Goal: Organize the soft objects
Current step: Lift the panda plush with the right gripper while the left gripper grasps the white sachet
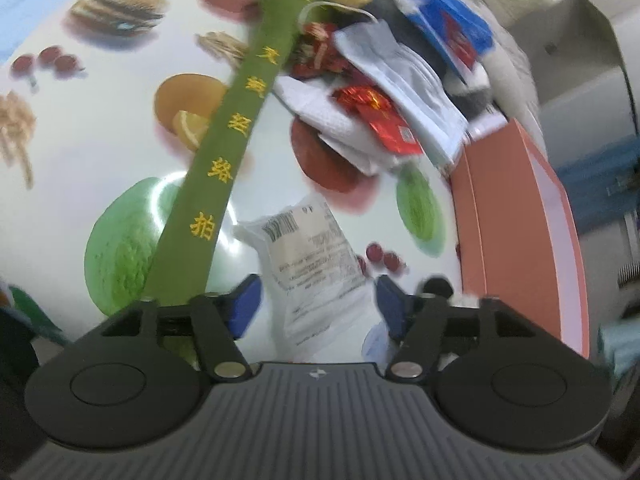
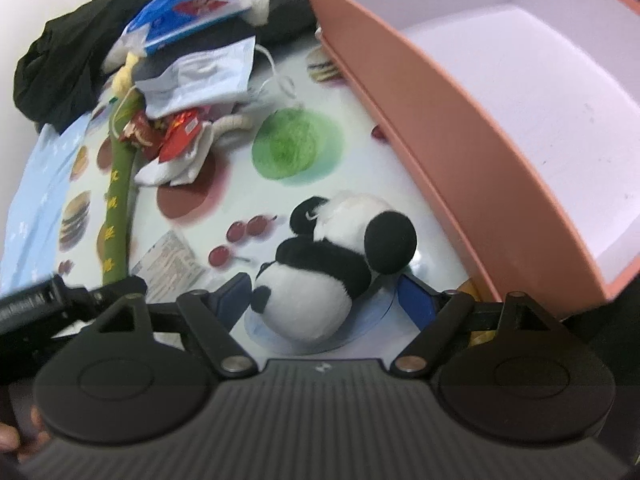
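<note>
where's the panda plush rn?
Right wrist view: the panda lies on the printed tablecloth between the open fingers of the right gripper, just left of the pink box, cherries print on its left.

open tablecloth (image 2: 248,196) between the clutter pile (image 2: 188,92) and the orange box (image 2: 452,128); room to pass there, above the green print. blocked on the right by the box wall, tall and long. blocked at the far edge by heaped packets, masks and black cloth (image 2: 60,68). narrowed on the left by a long green strap (image 1: 224,136) lying across the cloth. panda plush (image 2: 332,264) between the right gripper's fingers (image 2: 414,304); white packet (image 1: 312,256) lying ahead of the left gripper (image 1: 316,300).
</note>
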`<state>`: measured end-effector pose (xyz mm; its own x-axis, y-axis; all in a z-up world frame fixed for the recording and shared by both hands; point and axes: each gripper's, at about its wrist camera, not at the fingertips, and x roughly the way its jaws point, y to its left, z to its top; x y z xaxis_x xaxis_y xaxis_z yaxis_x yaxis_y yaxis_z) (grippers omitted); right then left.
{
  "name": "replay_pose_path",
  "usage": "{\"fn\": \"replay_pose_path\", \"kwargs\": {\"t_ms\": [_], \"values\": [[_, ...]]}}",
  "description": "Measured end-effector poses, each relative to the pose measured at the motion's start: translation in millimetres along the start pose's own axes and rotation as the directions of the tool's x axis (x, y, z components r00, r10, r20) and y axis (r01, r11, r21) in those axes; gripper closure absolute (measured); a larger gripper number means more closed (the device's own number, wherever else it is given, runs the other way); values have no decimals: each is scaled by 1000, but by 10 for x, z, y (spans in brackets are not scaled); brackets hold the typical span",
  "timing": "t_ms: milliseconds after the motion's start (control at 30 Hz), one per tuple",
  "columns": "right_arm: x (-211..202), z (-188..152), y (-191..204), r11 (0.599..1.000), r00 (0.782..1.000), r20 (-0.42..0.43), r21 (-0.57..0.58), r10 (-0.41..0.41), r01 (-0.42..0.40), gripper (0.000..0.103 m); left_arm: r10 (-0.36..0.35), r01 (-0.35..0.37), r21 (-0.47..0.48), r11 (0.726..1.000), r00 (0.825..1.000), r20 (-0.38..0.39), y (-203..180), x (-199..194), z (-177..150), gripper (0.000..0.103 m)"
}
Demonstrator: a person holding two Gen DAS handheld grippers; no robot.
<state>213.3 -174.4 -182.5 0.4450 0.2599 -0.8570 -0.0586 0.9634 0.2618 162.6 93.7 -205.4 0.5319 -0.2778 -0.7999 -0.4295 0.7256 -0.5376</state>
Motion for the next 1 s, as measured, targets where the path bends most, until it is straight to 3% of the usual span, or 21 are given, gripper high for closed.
{"fn": "replay_pose_path", "kwargs": {"t_ms": [33,133,267,567,767,933,1000], "values": [[8,-3,8,1000,1000,5,-2,-3,3,21,5,-5,-21,1000,1000,10,-13,6,8,22],[70,-29,36,1000,1000,5,-5,-7,7,21,20,-18,-63,998,999,27,-64,63,43,21],[126,-59,93,999,999,22,-39,-27,28,22,102,-100,-72,992,994,27,-142,195,78,21],[132,-69,68,995,999,33,-98,5,-1,31,224,-228,94,969,973,56,-407,400,83,21],[114,-79,-4,994,999,32,-103,31,-28,32,316,-325,242,914,946,79,-588,517,79,21],[143,-79,-52,993,998,23,-109,52,-49,32,342,-346,315,883,937,70,-627,607,52,22],[165,-84,-55,990,998,13,-124,61,-59,32,342,-348,337,875,936,79,-629,616,32,27]]}}
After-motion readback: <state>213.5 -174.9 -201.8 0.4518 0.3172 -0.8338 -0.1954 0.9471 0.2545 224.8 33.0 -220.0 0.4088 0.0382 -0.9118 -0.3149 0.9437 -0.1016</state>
